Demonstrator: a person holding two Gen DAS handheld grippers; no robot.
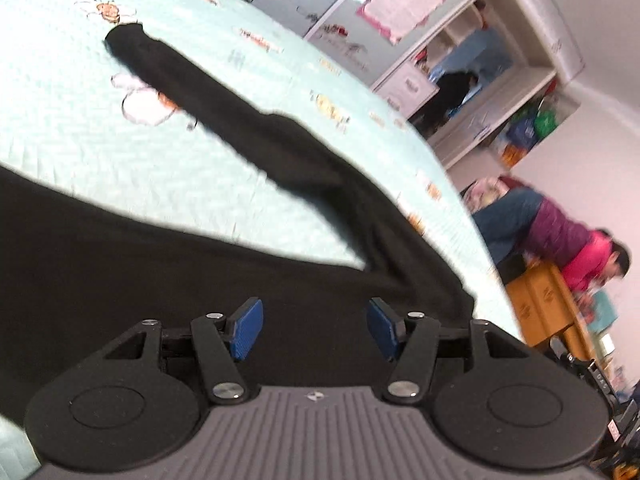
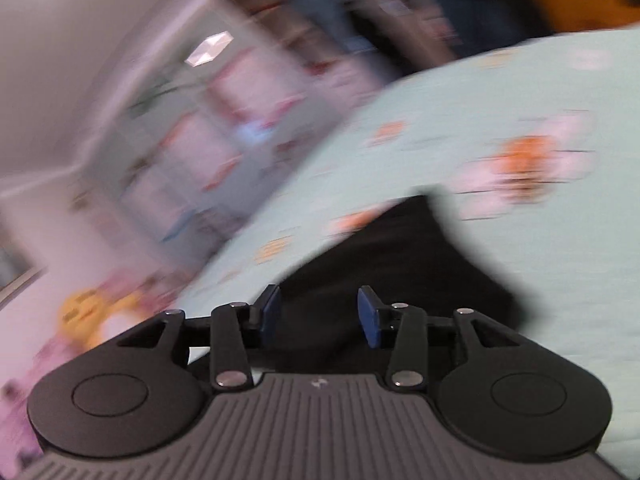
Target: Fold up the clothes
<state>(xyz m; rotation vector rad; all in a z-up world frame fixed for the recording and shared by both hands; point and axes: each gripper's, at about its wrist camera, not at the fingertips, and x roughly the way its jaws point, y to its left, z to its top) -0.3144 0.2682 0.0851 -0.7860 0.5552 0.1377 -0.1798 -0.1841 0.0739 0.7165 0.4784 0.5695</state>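
Stretching away up-left: black sleeve (image 1: pixel 192 92)

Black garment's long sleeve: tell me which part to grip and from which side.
Judging from the left wrist view, grip the black garment by its sleeve at the cuff end, coming in low over the mint bedspread. The cuff lies flat, free and stretched away from the body.

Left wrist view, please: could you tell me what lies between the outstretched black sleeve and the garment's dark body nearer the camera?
Only bare mint bedspread with bee prints lies between the sleeve and the black garment body, seen in the left wrist view.
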